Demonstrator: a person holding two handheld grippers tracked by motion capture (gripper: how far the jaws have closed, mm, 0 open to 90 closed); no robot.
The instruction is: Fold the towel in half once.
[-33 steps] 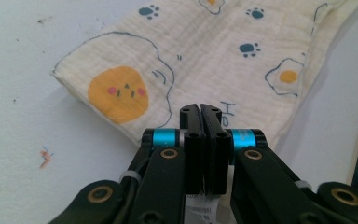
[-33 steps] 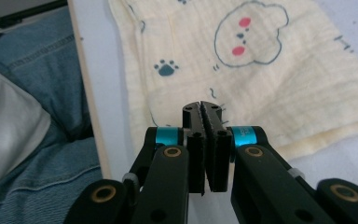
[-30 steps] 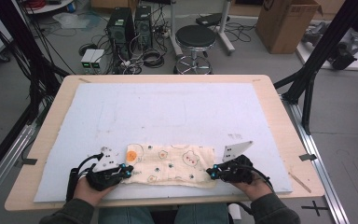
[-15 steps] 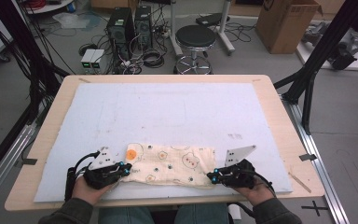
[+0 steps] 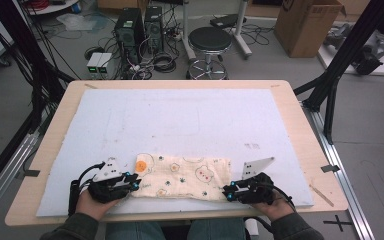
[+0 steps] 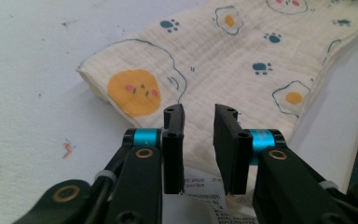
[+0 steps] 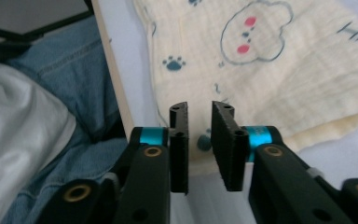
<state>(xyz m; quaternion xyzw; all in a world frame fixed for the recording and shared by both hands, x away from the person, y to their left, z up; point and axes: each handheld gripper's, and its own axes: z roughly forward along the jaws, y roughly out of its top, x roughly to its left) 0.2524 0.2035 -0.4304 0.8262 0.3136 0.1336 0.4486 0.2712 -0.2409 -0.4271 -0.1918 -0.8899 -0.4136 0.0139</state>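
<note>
A cream cloth printed with eggs, bears and paw prints lies folded flat near the front edge of the white mat. My left gripper sits at the cloth's left end. Its jaws have just been opening, and in the left gripper view a gap shows between them over the cloth's near edge and a white label. My right gripper is at the cloth's right end, its jaws also just opened, with the cloth's corner lying under the gap and no pad pressing on it.
The mat covers a wooden table. The person's jeans show past the near table edge. Beyond the far edge stand a stool, computer towers and a cardboard box. Black frame legs flank both sides.
Both hands stay at the cloth's two ends, and the right one has crept slightly toward the near edge. The cloth lies flat in the same place.
</note>
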